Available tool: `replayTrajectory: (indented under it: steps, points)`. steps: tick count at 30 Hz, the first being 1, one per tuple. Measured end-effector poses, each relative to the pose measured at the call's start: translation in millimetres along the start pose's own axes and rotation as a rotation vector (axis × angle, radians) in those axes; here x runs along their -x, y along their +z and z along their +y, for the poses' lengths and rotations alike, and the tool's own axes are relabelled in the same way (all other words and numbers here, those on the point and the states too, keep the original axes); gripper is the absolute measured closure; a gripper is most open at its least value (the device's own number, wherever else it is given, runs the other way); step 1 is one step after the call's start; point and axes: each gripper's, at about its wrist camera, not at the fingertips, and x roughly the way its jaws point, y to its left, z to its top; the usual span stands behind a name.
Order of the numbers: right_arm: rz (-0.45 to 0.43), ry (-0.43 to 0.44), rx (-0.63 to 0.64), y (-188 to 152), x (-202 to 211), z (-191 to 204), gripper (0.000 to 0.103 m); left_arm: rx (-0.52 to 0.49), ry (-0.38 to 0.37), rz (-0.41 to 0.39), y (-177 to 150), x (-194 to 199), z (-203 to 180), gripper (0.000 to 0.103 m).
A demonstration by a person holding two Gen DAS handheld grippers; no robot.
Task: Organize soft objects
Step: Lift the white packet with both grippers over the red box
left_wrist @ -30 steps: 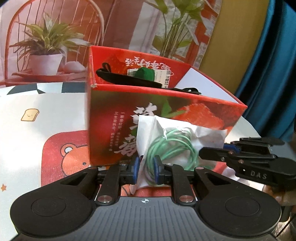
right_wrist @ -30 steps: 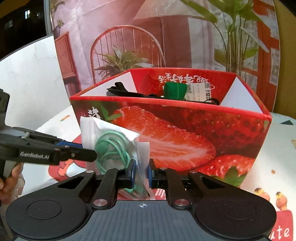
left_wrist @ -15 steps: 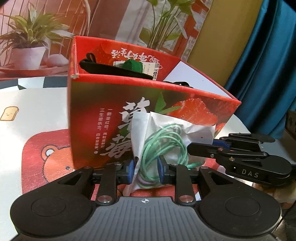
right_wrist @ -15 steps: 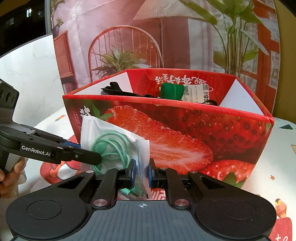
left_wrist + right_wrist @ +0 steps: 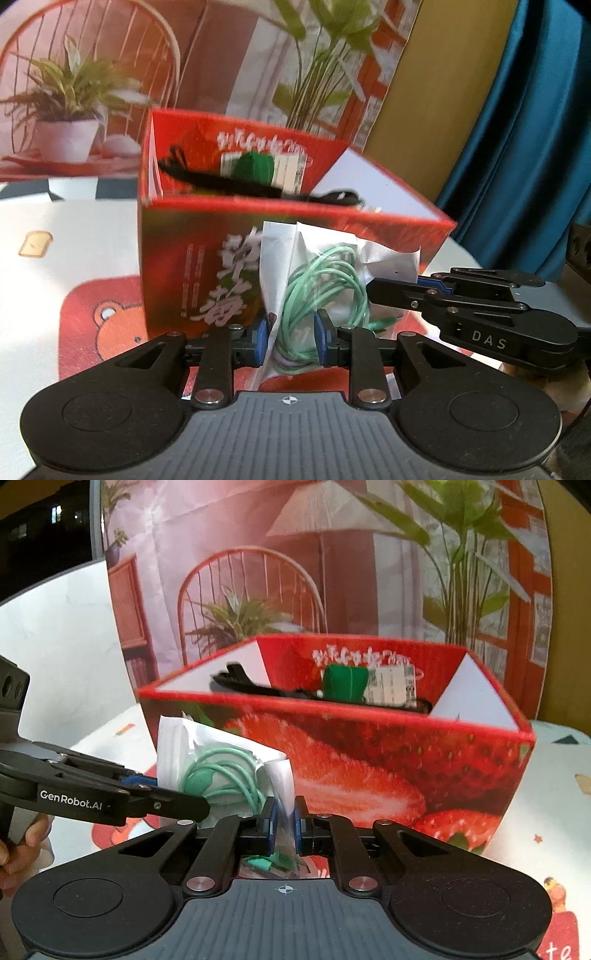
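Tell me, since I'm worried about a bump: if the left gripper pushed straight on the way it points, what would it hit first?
Past the bagged green cable between its fingers, the left gripper would most likely meet the near wall of the red box, below the rim. How far off that wall is, the view doesn't show.

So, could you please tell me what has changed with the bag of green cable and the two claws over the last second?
The left claw has widened around the bag of green cable; the bag sits between its pads, but whether they press it is unclear. The bag now stands higher against the strawberry box. The right claw stays clamped on the bag's edge. The box and its contents are unchanged.
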Motion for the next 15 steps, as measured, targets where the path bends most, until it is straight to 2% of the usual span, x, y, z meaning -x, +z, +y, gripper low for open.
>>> replayTrajectory:
  steps: [8,15]
  points:
    - [-0.105,0.016,0.066,35.3,29.9,11.2,0.093,-0.015,0.028,-0.113,22.4,40.3,-20.4,0.076]
    - [-0.172,0.012,0.112,71.7,43.7,12.9,0.093,-0.023,0.038,-0.196,46.2,55.6,-33.3,0.076]
